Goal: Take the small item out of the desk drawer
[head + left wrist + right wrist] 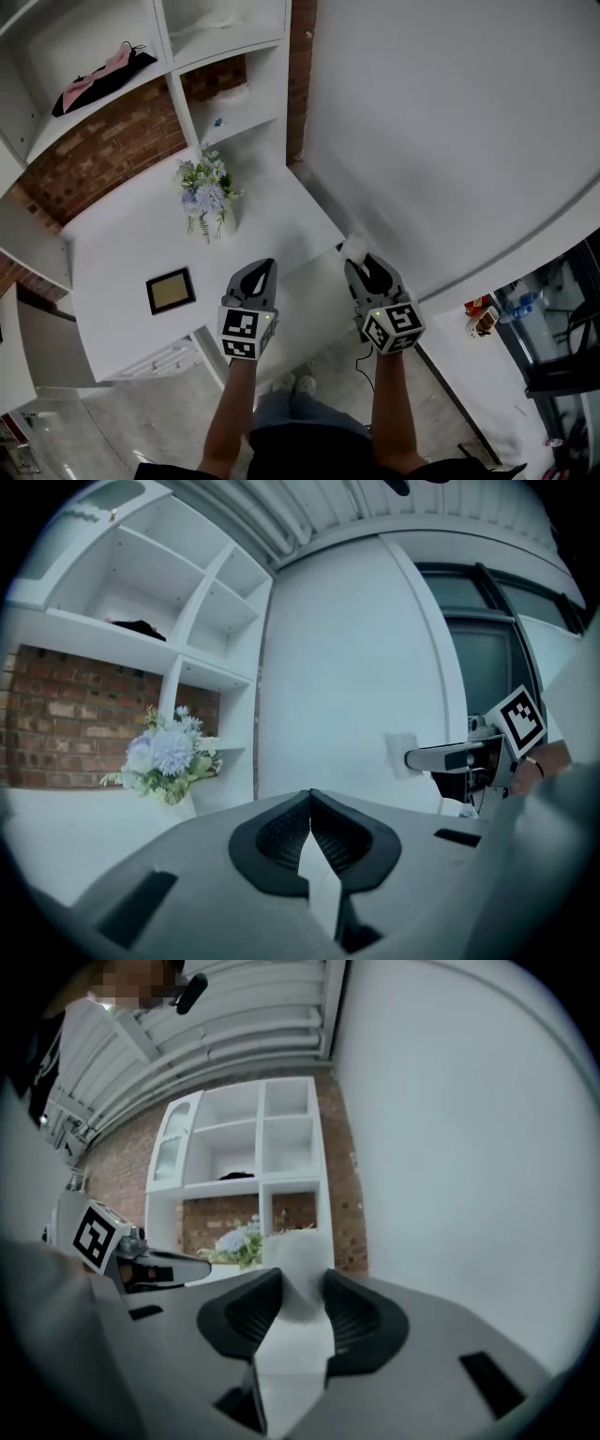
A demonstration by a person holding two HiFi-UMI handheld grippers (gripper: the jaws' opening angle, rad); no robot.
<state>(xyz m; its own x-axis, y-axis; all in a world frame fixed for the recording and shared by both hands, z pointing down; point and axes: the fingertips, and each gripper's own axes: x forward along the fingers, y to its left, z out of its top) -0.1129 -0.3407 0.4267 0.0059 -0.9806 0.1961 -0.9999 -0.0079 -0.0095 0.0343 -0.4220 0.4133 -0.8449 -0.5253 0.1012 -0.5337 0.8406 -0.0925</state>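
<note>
My right gripper point(357, 263) is shut on a small white block point(353, 247), held up over the right end of the white desk point(122, 253). In the right gripper view the block point(298, 1265) sits wedged between the two black pads point(251, 1314). From the left gripper view, the same block point(398, 755) shows at the tip of the right gripper point(412, 758). My left gripper point(266, 266) hovers beside it over the desk's front edge, its jaws touching with nothing between them point(310, 797). Drawer fronts point(157, 360) show under the desk's front; I cannot tell how they stand.
A vase of pale flowers point(208, 195) and a small framed picture point(171, 290) stand on the desk. White shelves point(178, 56) on a brick wall rise behind, with a dark and pink cloth point(98, 80) on one. A white wall point(441, 131) lies to the right.
</note>
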